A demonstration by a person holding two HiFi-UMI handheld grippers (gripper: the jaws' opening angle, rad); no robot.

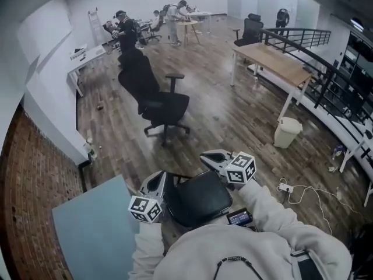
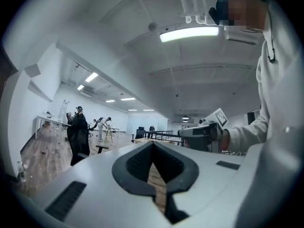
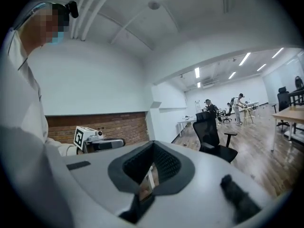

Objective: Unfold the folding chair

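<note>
1. The black folding chair [image 1: 198,198], with a padded seat and a thin dark frame, lies low and close under the head camera. Its broad seat face is turned up, and its longer side runs roughly left to right. The person's light grey hooded top [image 1: 250,247] is just on the near side of it, a pale blue-grey flat panel [image 1: 93,229] is just to its left, and a black wheeled office chair [image 1: 156,98] stands well beyond it.
2. The left gripper [image 1: 155,182] sits at the chair's left edge and the right gripper [image 1: 213,158] at its far right corner, so the seat lies between them. The left looks slightly nearer and overlaps the seat's edge, but whether either one touches the chair cannot be told.
3. Neither gripper view shows the chair. Each looks out over the room and across at the other gripper, so the jaws point away from the chair, which lies below and behind them.
4. Both pairs of jaws are closed with their tips meeting. Nothing is between the ribbed black pads, and only a sliver of wood floor shows through.
5. Both forearms are drawn in close to the torso, with the elbows bent and the grippers raised.
6. As a judgement, unfolding has not begun. Each wrist must tip down towards the chair's frame and the jaws must part before anything can be gripped.
</note>
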